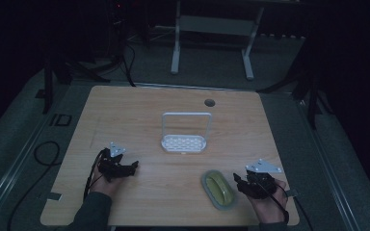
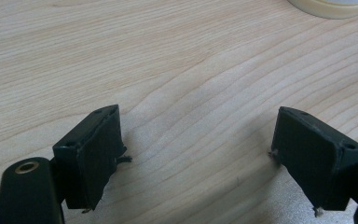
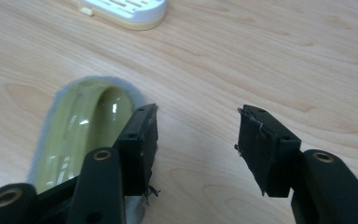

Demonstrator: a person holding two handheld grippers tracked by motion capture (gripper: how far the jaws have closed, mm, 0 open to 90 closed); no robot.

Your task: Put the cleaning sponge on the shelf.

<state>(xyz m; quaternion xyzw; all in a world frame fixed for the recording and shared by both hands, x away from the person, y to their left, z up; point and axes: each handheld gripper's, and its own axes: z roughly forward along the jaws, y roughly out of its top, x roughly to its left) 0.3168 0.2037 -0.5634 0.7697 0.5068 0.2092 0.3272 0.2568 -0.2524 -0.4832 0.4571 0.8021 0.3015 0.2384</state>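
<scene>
My right claw sits low at the near right of the desk. Its jaws are wide apart and hold nothing. Just to its left lies the green dish, an oval dish with a grey rim. In the right gripper view the green dish is right beside my left jaw, and that jaw seems to hang just over the rim. I cannot tell if it touches.

The dish looks shiny and smooth, so I think it is hard and slippery, and it may break if it drops. It looks small and light. I think the best place to take hold is the rim at the near end, one jaw inside and one jaw outside. I would squeeze slowly so it does not pop out.

My left claw is at the near left of the desk. Its jaws are wide apart too, with nothing between them, just bare wood under them in the left gripper view.

Farther back, near the middle of the desk, stands the white rack. It has a flat base with little slots and a tall loop handle. It is well apart from the dish.
</scene>
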